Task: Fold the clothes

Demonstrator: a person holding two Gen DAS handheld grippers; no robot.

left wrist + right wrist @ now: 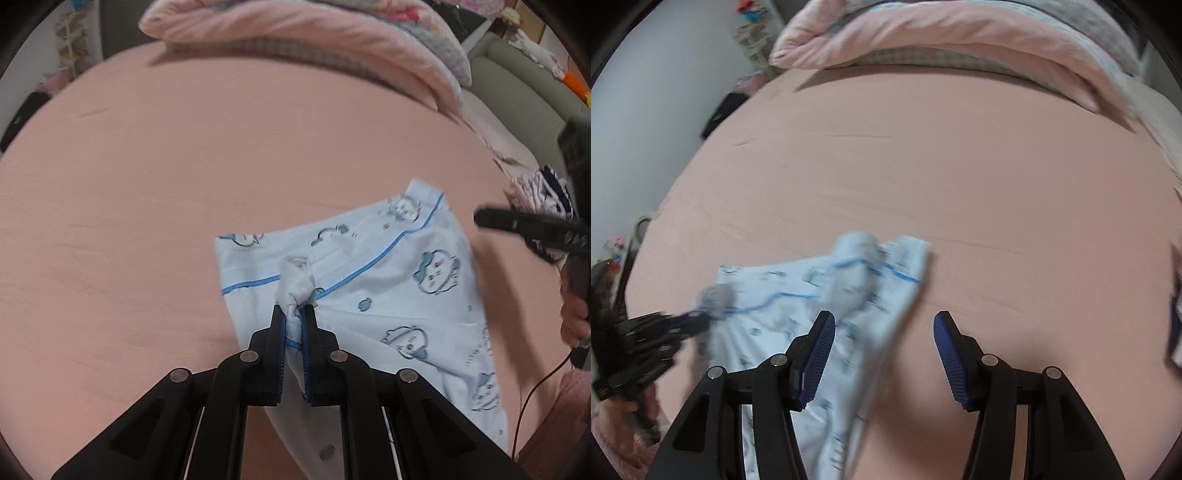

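Where bedding [960, 33] heaps, a pink sheet [184, 166] seemingly covers a bed.

No text, label, brand or number can be read in either view. The light blue garment [391, 295] carries only printed cartoon faces and blue piping, with no words; in the right wrist view its print is blurred. A few small dark marks near its right edge are too small to tell.
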